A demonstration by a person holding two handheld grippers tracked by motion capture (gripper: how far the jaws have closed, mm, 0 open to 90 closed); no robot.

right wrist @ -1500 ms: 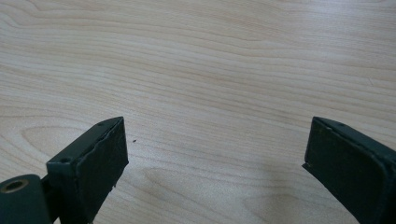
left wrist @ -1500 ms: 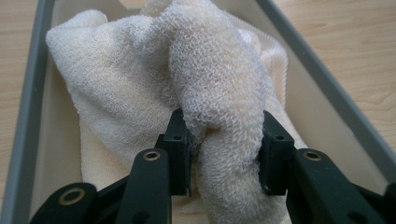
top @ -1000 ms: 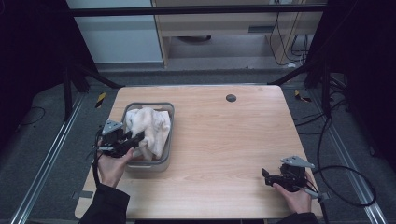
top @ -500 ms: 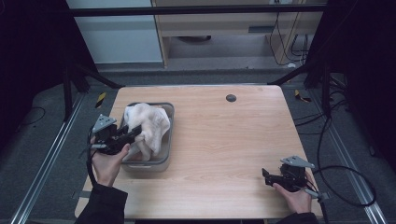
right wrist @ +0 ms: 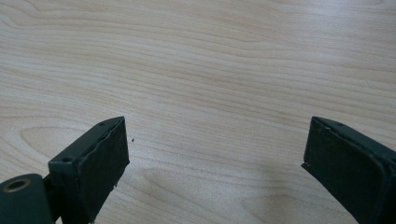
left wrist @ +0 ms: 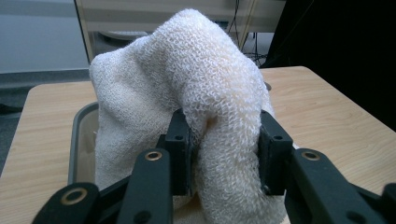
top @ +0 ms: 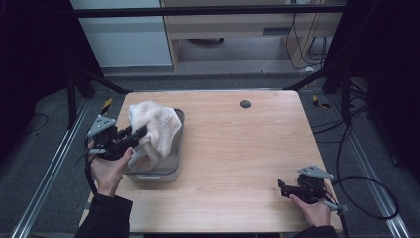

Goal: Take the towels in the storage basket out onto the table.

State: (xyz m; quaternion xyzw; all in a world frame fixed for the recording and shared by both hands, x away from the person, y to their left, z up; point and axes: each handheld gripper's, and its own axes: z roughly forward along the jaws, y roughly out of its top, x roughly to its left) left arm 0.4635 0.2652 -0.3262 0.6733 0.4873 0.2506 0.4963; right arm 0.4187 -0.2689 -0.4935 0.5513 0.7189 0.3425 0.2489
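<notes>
1. The left gripper (top: 132, 137) is clamped on a fold of a white towel (top: 151, 130); in the left gripper view the jaws pinch the towel (left wrist: 196, 116) from both sides.
2. The towel is raised, its lower part hanging into a grey tray (top: 174, 166) at the left side of the wooden table (top: 237, 148).
3. The right gripper (top: 283, 188) rests near the table's front right corner, its jaws spread wide over bare wood (right wrist: 210, 70), holding nothing.
4. A small dark round spot (top: 244, 104) sits near the table's far edge.
</notes>
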